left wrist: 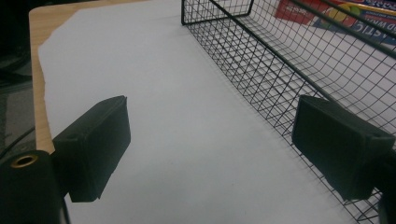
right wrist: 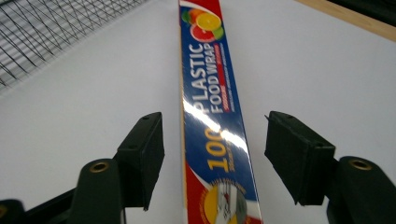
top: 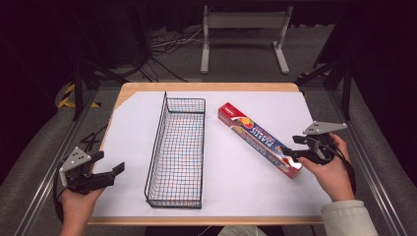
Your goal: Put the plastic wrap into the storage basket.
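plastic wrap box (top: 259, 139) lies diagonally right of centre, clear of table edges | right gripper (top: 291, 151) jaws spread astride its near end, not touching | left gripper (top: 112, 169) lower left, jaws spread over bare white sheet (top: 123, 147) | wire basket (top: 178, 151) centre, open room both sides

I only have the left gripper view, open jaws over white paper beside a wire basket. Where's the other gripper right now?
Observer: The right gripper is at the near end of the plastic wrap box, on the far side of the wire basket from yours.
Operator: Has it grabbed the box?
Observer: No. In the right gripper view its jaws are open, one on each side of the box, with gaps on both sides.
Operator: Is the basket holding anything?
Observer: From the high view it looks empty; only white paper shows through its mesh.
Operator: How does the box lie?
Observer: Flat on the paper, diagonal, its far end angled toward the basket.
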`<state>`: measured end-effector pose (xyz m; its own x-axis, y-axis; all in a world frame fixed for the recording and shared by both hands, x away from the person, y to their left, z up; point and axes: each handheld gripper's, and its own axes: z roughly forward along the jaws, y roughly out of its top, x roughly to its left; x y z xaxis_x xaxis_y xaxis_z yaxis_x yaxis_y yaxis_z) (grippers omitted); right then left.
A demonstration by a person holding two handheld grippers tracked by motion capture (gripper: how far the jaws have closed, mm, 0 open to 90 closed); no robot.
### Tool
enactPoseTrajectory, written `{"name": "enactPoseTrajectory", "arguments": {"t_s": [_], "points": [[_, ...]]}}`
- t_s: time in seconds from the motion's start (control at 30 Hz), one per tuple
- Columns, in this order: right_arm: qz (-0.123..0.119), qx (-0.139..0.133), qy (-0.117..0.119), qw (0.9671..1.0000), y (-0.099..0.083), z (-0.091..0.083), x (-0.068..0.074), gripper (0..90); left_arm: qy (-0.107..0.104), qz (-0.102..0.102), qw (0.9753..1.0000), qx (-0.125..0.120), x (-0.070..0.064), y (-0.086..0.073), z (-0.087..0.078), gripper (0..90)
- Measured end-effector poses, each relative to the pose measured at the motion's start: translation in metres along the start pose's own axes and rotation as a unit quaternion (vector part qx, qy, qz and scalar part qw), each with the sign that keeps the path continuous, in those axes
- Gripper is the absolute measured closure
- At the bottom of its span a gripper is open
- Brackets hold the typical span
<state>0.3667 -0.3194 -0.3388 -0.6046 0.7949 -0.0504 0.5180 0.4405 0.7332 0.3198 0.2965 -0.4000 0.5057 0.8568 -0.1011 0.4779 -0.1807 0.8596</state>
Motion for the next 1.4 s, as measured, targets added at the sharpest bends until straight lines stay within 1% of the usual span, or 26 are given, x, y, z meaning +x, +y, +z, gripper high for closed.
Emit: {"name": "enactPoseTrajectory", "arguments": {"t_s": [0.03, 0.1, 0.23, 0.27, 0.3, 0.33, 0.4, 0.43, 0.53, 0.6, 0.63, 0.67, 0.7, 0.77, 0.8, 0.83, 0.87, 0.93, 0.97, 1.0, 1.03, 1.1, 1.17, 1.3, 1.37, 1.4], "points": [[-0.009, 0.002, 0.005, 0.9999, 0.010, 0.004, 0.001, 36.8, 0.003, 0.004, 1.0000, 0.007, 0.001, -0.001, 0.003, 12.0], [-0.010, 0.003, 0.006, 0.9999, 0.013, 0.005, 0.001, 36.5, 0.004, 0.005, 1.0000, 0.008, 0.000, -0.002, 0.005, 11.9], [0.001, 0.007, 0.021, 0.9998, 0.030, 0.013, -0.001, 34.8, 0.007, 0.014, 0.9999, 0.007, -0.001, -0.001, 0.005, 11.7], [0.010, 0.009, 0.028, 0.9995, 0.033, 0.016, -0.002, 34.8, 0.007, 0.013, 0.9999, 0.006, -0.001, -0.001, 0.005, 11.6], [0.010, 0.009, 0.028, 0.9995, 0.033, 0.016, -0.002, 34.8, 0.007, 0.013, 0.9999, 0.006, -0.001, -0.001, 0.005, 11.6], [0.016, 0.009, 0.030, 0.9994, 0.035, 0.019, -0.003, 35.0, 0.007, 0.012, 0.9999, 0.007, -0.001, -0.001, 0.005, 11.6], [0.019, 0.009, 0.036, 0.9991, 0.042, 0.027, -0.006, 35.6, 0.004, 0.010, 0.9999, 0.008, 0.000, -0.002, 0.006, 11.7], [0.019, 0.009, 0.036, 0.9991, 0.042, 0.027, -0.006, 35.6, 0.004, 0.010, 0.9999, 0.008, 0.000, -0.002, 0.006, 11.7], [0.016, -0.001, 0.041, 0.9990, 0.047, 0.033, -0.006, 35.3, -0.003, 0.005, 1.0000, 0.005, 0.001, -0.003, 0.007, 11.4], [0.017, -0.019, 0.041, 0.9989, 0.049, 0.036, -0.007, 35.0, -0.014, 0.002, 0.9999, -0.002, 0.001, -0.003, 0.007, 10.4], [0.022, -0.028, 0.045, 0.9984, 0.049, 0.039, -0.008, 35.0, -0.016, 0.005, 0.9998, -0.004, 0.001, -0.003, 0.007, 9.6], [0.029, -0.026, 0.050, 0.9980, 0.050, 0.042, -0.008, 35.0, -0.019, 0.008, 0.9998, -0.006, 0.001, -0.004, 0.007, 9.3], [0.030, -0.016, 0.052, 0.9981, 0.052, 0.046, -0.009, 35.3, -0.018, 0.012, 0.9997, -0.007, 0.000, -0.004, 0.007, 9.0], [0.016, -0.003, 0.042, 0.9990, 0.056, 0.054, -0.010, 35.3, -0.017, 0.016, 0.9997, -0.006, -0.001, -0.004, 0.007, 8.9], [0.016, -0.003, 0.042, 0.9990, 0.056, 0.054, -0.010, 35.3, -0.017, 0.016, 0.9997, -0.006, -0.001, -0.004, 0.007, 8.9], [0.008, 0.000, 0.036, 0.9993, 0.058, 0.057, -0.010, 34.8, -0.016, 0.017, 0.9997, -0.008, -0.002, -0.004, 0.007, 8.9], [-0.005, -0.001, 0.031, 0.9995, 0.062, 0.063, -0.009, 31.7, -0.016, 0.017, 0.9997, -0.009, -0.002, -0.004, 0.007, 9.0], [-0.001, 0.000, 0.030, 0.9995, 0.064, 0.065, -0.009, 30.1, -0.016, 0.017, 0.9997, -0.009, -0.002, -0.004, 0.007, 9.0], [0.023, 0.017, 0.022, 0.9994, 0.065, 0.067, -0.008, 25.2, -0.015, 0.017, 0.9997, -0.009, -0.001, -0.004, 0.008, 9.1], [0.032, 0.032, 0.010, 0.9989, 0.066, 0.070, -0.008, 24.8, -0.013, 0.018, 0.9997, -0.006, -0.001, -0.005, 0.008, 9.2], [0.019, 0.043, 0.008, 0.9989, 0.068, 0.074, -0.008, 25.6, -0.012, 0.019, 0.9997, -0.005, 0.000, -0.005, 0.008, 9.3], [0.020, 0.051, 0.015, 0.9984, 0.068, 0.079, -0.007, 25.2, -0.011, 0.018, 0.9998, -0.003, 0.000, -0.006, 0.009, 9.2], [0.014, 0.053, 0.022, 0.9982, 0.069, 0.085, -0.007, 23.6, -0.010, 0.015, 0.9998, -0.003, 0.001, -0.006, 0.009, 9.2], [0.010, 0.078, 0.018, 0.9968, 0.065, 0.099, -0.010, 21.6, -0.010, 0.018, 0.9998, -0.004, 0.000, -0.006, 0.008, 9.3], [0.011, 0.083, 0.017, 0.9963, 0.064, 0.102, -0.010, 21.4, -0.010, 0.019, 0.9998, -0.004, 0.000, -0.006, 0.009, 9.3], [0.009, 0.092, 0.016, 0.9956, 0.061, 0.108, -0.010, 20.5, -0.009, 0.017, 0.9998, -0.002, 0.000, -0.007, 0.009, 9.3]]}}
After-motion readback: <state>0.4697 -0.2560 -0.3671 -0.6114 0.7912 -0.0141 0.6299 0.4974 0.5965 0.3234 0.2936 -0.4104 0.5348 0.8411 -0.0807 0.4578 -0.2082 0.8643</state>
